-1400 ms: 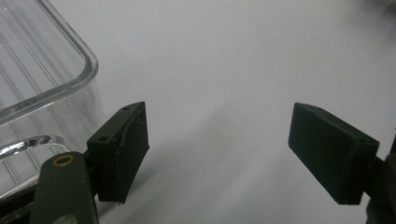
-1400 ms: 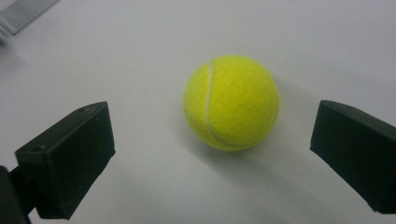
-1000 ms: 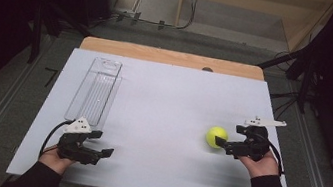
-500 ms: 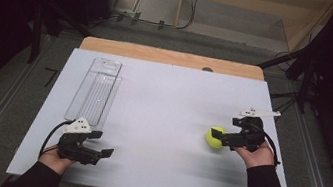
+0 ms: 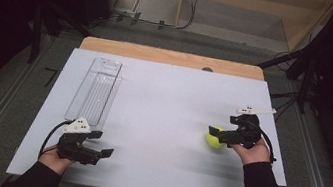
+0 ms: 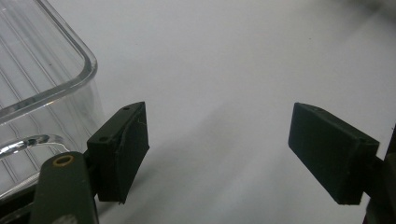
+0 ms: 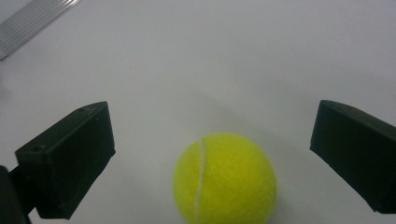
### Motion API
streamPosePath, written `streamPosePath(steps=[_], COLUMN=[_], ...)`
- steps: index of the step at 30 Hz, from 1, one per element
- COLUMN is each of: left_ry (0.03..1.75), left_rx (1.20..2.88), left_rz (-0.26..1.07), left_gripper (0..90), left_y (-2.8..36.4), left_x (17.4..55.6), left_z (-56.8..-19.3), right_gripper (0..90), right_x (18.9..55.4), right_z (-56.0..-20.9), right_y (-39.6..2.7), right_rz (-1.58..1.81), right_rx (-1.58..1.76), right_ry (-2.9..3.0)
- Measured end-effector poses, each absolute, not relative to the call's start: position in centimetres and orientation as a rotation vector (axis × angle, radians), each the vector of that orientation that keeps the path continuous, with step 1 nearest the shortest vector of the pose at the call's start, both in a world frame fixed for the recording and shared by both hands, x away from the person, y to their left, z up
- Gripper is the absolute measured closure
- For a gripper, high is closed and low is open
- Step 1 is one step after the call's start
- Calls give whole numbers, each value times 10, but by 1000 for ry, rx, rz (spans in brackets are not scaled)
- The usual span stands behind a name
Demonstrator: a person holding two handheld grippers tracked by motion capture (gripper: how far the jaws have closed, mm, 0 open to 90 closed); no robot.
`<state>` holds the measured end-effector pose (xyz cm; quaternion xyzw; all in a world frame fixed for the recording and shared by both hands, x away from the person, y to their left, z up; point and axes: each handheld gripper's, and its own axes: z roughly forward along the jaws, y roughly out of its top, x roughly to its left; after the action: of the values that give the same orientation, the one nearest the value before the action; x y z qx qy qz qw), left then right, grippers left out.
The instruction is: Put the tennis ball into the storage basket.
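The right gripper [image 7: 210,158] has its jaws spread wide around the fuzzy yellow tennis ball [image 7: 225,179], which sits between them unclamped; grasping and lifting remain undone, I'd say.

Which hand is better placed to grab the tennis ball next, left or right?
Right. The right hand-held gripper is open with the tennis ball lying between its jaws, not yet touched. The left hand-held gripper sits open at the near left, beside the clear tray, far across the table.
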<state>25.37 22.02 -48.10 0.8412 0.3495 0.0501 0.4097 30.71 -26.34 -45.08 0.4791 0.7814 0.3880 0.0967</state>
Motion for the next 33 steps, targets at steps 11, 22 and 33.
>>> streamPosePath(steps=[11,22,33], left_ry=[882,881,881], left_rx=[2117,2119,2114], left_rz=[125,120,116], left_gripper=[208,209,208], left_y=[220,220,221], left_x=[254,254,254], left_z=[-481,-481,-481], right_gripper=[0,0,0], right_x=[308,309,309], right_z=[-460,-472,-483], right_y=[-261,-261,-262], right_rz=[1130,1086,1064], right_rx=[1426,1455,1514], right_ry=[2335,2341,2329])
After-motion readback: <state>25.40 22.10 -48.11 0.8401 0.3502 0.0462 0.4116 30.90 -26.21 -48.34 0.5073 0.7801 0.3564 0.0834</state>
